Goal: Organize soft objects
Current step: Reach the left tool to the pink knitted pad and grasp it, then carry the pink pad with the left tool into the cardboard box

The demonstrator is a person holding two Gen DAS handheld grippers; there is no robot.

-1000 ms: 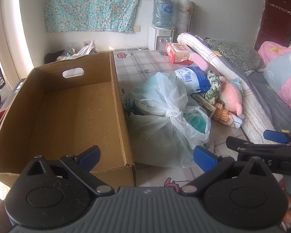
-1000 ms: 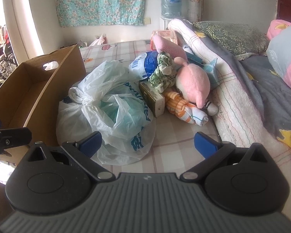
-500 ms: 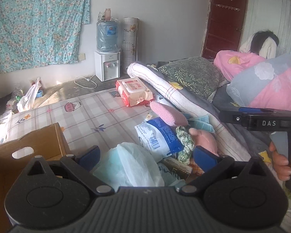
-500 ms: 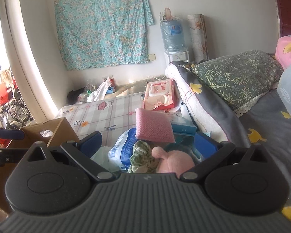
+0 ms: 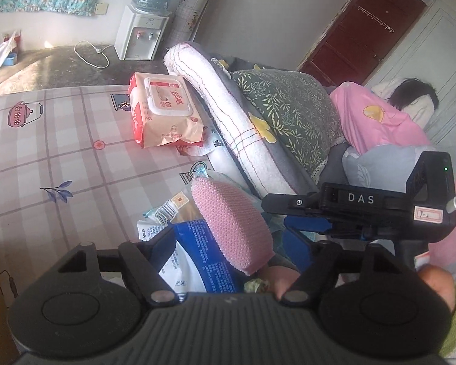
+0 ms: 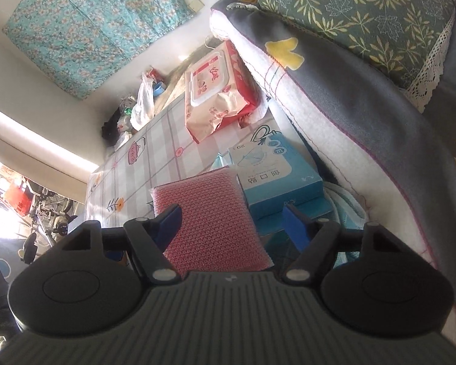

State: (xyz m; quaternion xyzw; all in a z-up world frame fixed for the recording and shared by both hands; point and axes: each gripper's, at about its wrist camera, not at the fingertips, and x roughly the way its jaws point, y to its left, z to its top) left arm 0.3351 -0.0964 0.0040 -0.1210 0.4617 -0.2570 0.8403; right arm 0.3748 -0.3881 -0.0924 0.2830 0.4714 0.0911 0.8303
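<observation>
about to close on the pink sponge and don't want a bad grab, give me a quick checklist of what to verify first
1. pink sponge sits between the right gripper fingers: ok.
2. Pads pressing the sponge: not ok, jaws closing, gaps visible.
3. Blue box clear of the right-side finger: cannot tell, it lies very close.
4. left gripper out of the way: not ok, it is closing around the same sponge.
5. Wipes pack clear of the grab: ok.

One pink sponge (image 6: 209, 213), one pack of wet wipes (image 5: 164, 112), one blue box (image 6: 276, 176), one blue-and-white packet (image 5: 203, 261), one leafy green pillow (image 5: 288, 112), one water dispenser (image 5: 141, 35), two grippers.
</observation>
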